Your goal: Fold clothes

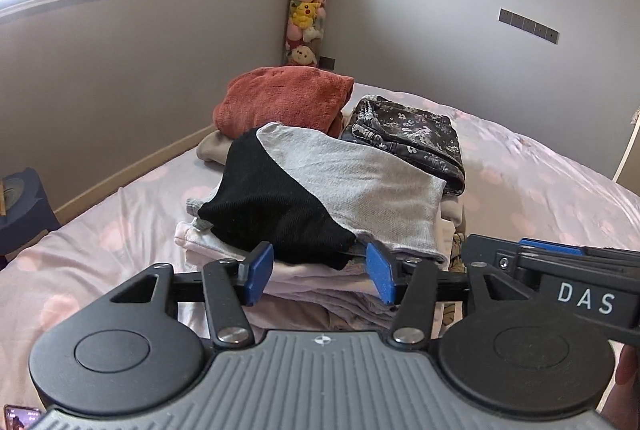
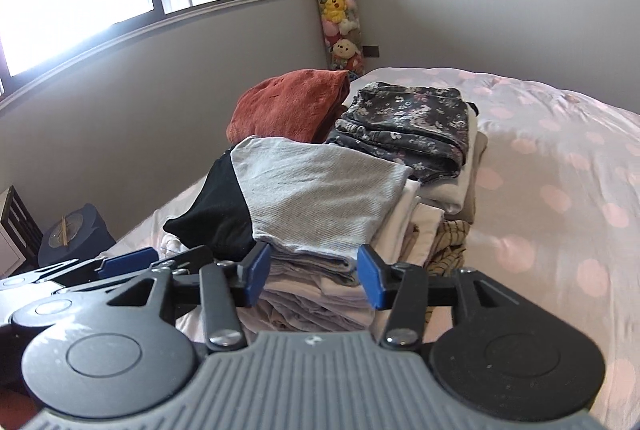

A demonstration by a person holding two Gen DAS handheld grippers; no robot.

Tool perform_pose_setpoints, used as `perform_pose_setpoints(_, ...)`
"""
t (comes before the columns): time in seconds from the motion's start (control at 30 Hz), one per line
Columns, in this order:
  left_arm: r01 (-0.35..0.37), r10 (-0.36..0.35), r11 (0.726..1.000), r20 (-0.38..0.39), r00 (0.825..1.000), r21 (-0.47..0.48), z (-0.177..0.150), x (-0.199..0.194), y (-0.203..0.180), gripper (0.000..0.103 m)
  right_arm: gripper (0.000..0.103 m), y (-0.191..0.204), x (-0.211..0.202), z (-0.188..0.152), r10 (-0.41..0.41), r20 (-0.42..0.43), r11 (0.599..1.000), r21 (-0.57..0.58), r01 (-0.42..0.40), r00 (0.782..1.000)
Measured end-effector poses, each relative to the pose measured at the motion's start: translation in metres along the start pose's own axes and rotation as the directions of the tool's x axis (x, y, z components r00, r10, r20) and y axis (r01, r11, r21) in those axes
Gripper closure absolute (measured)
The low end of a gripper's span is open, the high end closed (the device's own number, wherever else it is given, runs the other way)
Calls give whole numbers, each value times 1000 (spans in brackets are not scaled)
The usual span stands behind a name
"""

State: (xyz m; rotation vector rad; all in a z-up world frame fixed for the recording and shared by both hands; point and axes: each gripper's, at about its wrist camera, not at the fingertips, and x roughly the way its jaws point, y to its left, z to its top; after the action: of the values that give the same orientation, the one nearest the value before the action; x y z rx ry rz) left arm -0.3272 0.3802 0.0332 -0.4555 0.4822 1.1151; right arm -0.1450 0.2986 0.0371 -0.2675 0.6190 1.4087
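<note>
Clothes lie in folded stacks on the bed [image 2: 560, 157]: a grey-and-black top [image 1: 320, 185] crowns the nearest pile, a floral garment [image 2: 408, 125] and a rust-red one [image 1: 280, 101] sit behind. My left gripper [image 1: 320, 272] and right gripper [image 2: 314, 274] both stand spread at the pile's near edge, holding nothing. I judge this fits either setting the top down folded or reaching to lift it. Lower layers are squashed together, hard to count.

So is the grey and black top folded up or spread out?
Folded. The grey and black top lies as a compact bundle atop the near stack, not spread across the bed.
</note>
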Motion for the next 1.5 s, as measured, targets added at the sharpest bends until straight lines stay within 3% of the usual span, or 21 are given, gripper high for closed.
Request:
perform_pose_setpoints(0.4,-82,77,995,90,993,56,-19,-41,-17,40,48,3,-40,-30,-7,29,1000,1,7,1000)
perform_pose_setpoints(0.57,-110,103,992,116,988,59,-23,-54,-21,30,45,3,-55,-38,-17,49,1000,8,16,999)
perform_pose_setpoints(1.1,-122,115,992,187,976,26,-29,-89,-11,30,43,21,-89,-48,-28,97,999,-34,31,995)
perform_pose_setpoints(1.5,-132,117,989,189,975,72,-35,-100,-20,29,43,22,-105,-60,-62,102,998,-9,63,993)
